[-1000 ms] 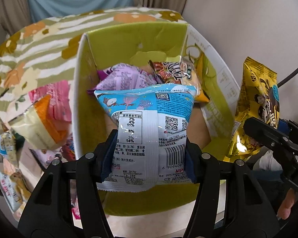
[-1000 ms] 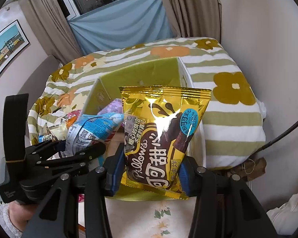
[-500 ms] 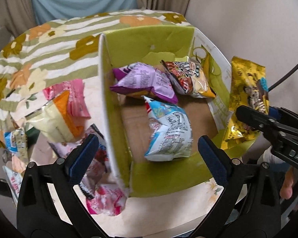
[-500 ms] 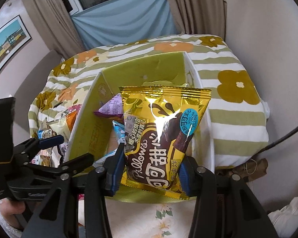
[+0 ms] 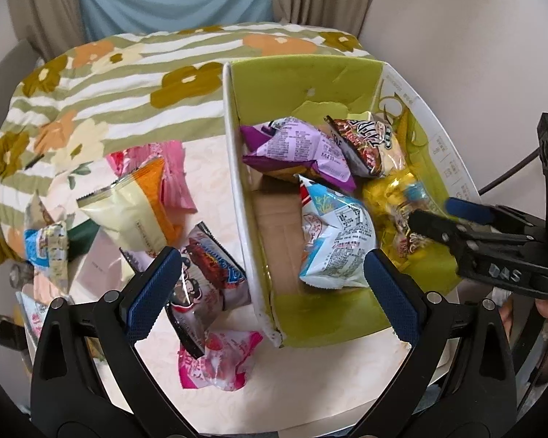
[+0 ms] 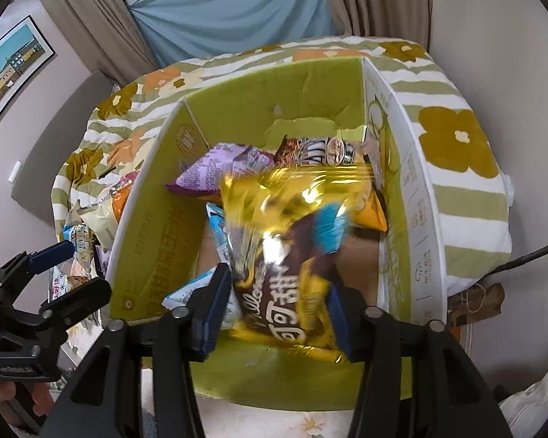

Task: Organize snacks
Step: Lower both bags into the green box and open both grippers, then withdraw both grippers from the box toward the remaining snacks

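Observation:
A green cardboard box [image 5: 321, 95] [image 6: 157, 226] stands on the table and holds a purple packet [image 5: 296, 149], a striped brown packet [image 5: 369, 146] and a light-blue packet [image 5: 332, 241]. My left gripper [image 5: 266, 288] is open and empty over the box's near left corner. My right gripper [image 6: 277, 306] has its jaws parted around a gold and brown packet [image 6: 292, 241], which is blurred and tilting into the box; it also shows in the left wrist view [image 5: 398, 204]. The right gripper also shows in the left wrist view [image 5: 453, 215].
Loose snack packets lie on the table left of the box: an orange and cream one [image 5: 131, 204], a pink one [image 5: 164, 168], a grey and red one [image 5: 204, 281], a pink and white one [image 5: 219, 357]. A flowered striped bedcover [image 5: 128, 73] lies behind.
My left gripper opened and dropped the light-blue packet into the box, then drew back left. My right gripper moved over the box and its jaws have widened; the gold packet is slipping down.

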### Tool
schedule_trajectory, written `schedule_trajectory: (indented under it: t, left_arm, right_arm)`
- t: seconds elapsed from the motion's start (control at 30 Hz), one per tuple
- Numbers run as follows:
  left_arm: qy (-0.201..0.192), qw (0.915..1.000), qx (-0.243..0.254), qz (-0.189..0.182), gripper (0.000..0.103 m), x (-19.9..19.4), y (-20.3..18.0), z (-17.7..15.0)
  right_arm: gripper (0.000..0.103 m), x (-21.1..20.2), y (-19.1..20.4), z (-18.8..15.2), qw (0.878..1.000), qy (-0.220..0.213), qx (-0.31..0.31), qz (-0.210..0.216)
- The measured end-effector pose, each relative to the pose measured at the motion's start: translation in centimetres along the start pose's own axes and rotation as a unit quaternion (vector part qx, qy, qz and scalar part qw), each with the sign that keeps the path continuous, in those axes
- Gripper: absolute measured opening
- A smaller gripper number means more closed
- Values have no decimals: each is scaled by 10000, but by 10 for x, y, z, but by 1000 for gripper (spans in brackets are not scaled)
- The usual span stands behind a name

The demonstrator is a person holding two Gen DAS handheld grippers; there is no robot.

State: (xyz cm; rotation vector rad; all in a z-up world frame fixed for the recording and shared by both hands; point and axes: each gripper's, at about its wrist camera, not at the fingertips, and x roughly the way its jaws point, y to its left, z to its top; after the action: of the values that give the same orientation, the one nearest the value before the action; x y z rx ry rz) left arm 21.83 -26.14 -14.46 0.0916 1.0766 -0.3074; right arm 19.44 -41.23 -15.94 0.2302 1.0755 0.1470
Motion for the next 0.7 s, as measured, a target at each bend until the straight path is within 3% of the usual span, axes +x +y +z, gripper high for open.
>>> schedule_trajectory:
  t: [0.03, 0.07, 0.43, 0.57, 0.7]
  left_arm:
    - [4, 10000, -10, 13, 99, 0, 0, -1]
    - [7, 10000, -16, 20, 99, 0, -1, -2]
    - [-67, 9998, -100, 150, 99, -11, -9, -14]
    - [-111, 9993, -268, 244, 99, -30, -5, -20]
    - [-254, 9978, -480, 387, 99, -56, 8, -35]
  right_arm:
    - [83, -1, -1, -1, 10000, -19, -7, -39]
    - [93, -3, -2, -3, 9999, -90, -18, -71]
    - [94, -18, -3, -15, 9992, -318, -230, 45]
    - [94, -25, 4, -15, 9989, -186, -417, 132]
    - [94, -42, 16, -20, 9967, -326, -741, 38]
